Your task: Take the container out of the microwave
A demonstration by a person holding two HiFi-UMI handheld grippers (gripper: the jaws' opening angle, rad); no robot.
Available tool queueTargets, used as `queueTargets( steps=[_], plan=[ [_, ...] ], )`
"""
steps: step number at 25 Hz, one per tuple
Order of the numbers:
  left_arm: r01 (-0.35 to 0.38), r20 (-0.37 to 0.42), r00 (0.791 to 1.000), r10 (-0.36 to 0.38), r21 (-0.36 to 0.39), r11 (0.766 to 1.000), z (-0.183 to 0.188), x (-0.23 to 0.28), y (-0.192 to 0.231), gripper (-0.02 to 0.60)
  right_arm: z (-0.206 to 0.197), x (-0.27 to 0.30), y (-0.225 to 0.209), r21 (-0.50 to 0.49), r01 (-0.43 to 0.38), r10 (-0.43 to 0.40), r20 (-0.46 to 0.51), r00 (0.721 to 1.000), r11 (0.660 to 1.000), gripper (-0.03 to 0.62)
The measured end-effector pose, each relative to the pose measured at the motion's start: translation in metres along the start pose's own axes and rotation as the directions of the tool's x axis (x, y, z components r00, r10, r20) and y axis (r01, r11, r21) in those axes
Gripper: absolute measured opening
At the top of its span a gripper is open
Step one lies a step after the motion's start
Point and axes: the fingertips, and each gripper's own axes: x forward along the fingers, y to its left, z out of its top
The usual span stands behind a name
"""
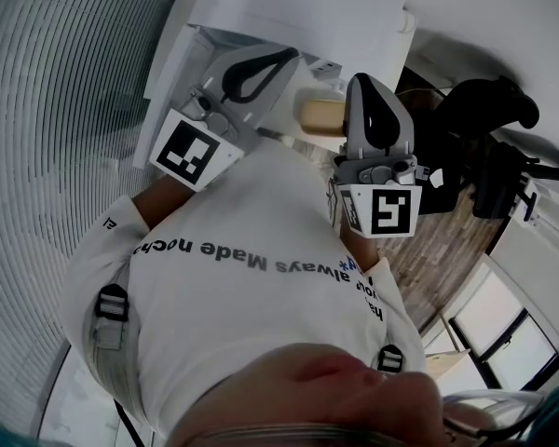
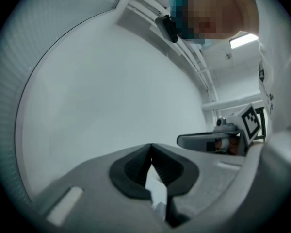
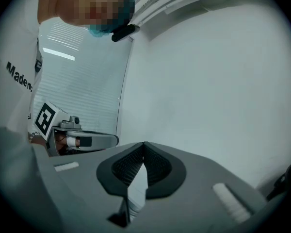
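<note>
Both grippers are raised side by side in front of the person's white shirt (image 1: 252, 296). My left gripper (image 1: 284, 59) is shut, its dark pads meeting at the tip with nothing between them (image 2: 151, 145). My right gripper (image 1: 361, 84) is likewise shut and empty (image 3: 143, 143). Each gripper view faces a plain white wall and catches the other gripper at its side: the right gripper (image 2: 208, 141), the left gripper (image 3: 87, 141). A white boxy unit (image 1: 289, 7) lies beyond the jaws, with a tan object (image 1: 321, 115) beside it; I cannot tell whether these are the microwave and container.
A ribbed white surface (image 1: 56, 110) fills the left of the head view. Dark equipment (image 1: 475, 128) stands at the right over a wood-patterned floor (image 1: 447, 259), with a window (image 1: 503, 333) further along. A person's head with a teal cap appears in both gripper views.
</note>
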Motion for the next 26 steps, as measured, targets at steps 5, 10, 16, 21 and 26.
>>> queueTargets(
  steps=[5, 10, 16, 21, 26],
  plan=[
    [-0.004, -0.006, 1.0, 0.004, -0.014, 1.0, -0.003, 0.0, 0.003, 0.005, 0.001, 0.003, 0.002, -0.002, -0.008, 0.008, -0.005, 1.0, 1.0, 0.002],
    [-0.003, -0.011, 1.0, 0.003, -0.02, 1.0, -0.003, 0.0, 0.003, 0.005, 0.001, 0.003, 0.003, 0.0, -0.006, 0.006, -0.011, 1.0, 1.0, 0.002],
    [0.005, -0.02, 1.0, -0.005, -0.032, 0.999, -0.01, 0.004, 0.001, 0.005, -0.003, 0.003, 0.0, 0.003, -0.006, 0.006, -0.012, 1.0, 1.0, 0.002],
    [0.013, -0.024, 1.0, -0.014, -0.028, 1.0, -0.011, 0.005, -0.002, 0.005, -0.003, 0.001, -0.001, 0.0, -0.007, 0.007, -0.018, 1.0, 1.0, 0.002],
    [0.016, -0.02, 1.0, -0.016, -0.019, 1.0, -0.012, 0.009, -0.002, 0.005, -0.005, 0.001, -0.005, -0.003, -0.01, 0.01, -0.02, 1.0, 1.0, 0.002]
  ],
)
